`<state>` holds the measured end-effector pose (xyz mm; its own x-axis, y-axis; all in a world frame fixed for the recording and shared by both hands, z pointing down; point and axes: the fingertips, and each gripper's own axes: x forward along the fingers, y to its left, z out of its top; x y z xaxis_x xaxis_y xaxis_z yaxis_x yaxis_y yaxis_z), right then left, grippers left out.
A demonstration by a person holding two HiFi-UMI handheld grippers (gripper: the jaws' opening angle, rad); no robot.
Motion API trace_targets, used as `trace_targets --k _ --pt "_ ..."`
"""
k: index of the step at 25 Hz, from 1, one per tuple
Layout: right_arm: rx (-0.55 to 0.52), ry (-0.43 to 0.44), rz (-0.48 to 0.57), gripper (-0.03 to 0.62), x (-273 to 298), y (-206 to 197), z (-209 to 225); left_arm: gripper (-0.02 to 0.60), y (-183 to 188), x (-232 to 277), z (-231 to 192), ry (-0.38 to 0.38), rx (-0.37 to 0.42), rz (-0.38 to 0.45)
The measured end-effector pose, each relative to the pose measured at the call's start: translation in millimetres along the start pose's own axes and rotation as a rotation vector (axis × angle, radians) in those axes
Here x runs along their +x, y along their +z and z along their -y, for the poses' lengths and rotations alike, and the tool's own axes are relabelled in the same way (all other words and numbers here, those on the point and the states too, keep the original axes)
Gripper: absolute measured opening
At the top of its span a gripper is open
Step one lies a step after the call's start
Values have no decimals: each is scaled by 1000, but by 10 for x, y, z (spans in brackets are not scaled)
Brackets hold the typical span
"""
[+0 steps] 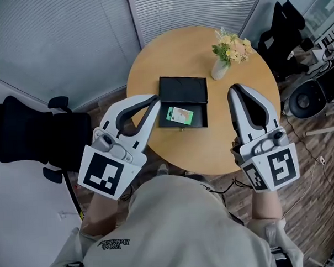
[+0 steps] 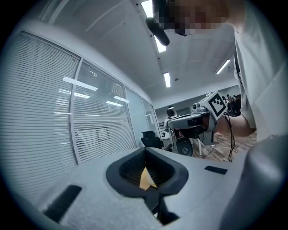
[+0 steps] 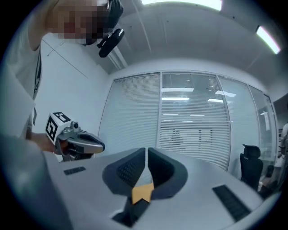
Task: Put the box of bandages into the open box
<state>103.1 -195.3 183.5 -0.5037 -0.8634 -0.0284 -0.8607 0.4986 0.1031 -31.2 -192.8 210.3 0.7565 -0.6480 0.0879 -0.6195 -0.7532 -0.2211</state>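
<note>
The box of bandages (image 1: 180, 114), a small green pack whose print is too small to read, lies flat inside the open box (image 1: 183, 89) at the middle of the round table (image 1: 153, 64), so the task looks done. The left gripper (image 1: 153, 101) and right gripper (image 1: 235, 90) hang level over the table's near edge, one on each side of the open box and well above it. Both have their jaws pressed together on nothing, probably because nothing is left to carry. A vase of flowers (image 1: 224, 58) stands near the far right edge, clear of both.
</note>
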Motion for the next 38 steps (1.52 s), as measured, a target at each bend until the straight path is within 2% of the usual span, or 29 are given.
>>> trace_targets --k 3,5,13,20,26,31,38 --pt "-1 -4 8 40 -92 47 -22 22 108 -55 42 -16 -48 46" --pt "1 -6 9 40 -152 56 -41 22 165 -58 68 -27 -46 66" --pt "15 5 -32 40 -299 -111 -136 21 12 -18 230 -47 14 21" --pt "39 35 -100 38 -344 -393 -164 21 -178 -38 359 -55 -4 -11" --pt "117 76 -96 38 -324 -384 -170 21 -229 -30 375 -47 -22 -24" --pt "90 84 -97 38 -313 -340 -154 21 -252 -11 423 -68 -6 -37" --pt "72 91 -107 38 -313 -357 -135 21 -250 26 427 -52 -24 -37"
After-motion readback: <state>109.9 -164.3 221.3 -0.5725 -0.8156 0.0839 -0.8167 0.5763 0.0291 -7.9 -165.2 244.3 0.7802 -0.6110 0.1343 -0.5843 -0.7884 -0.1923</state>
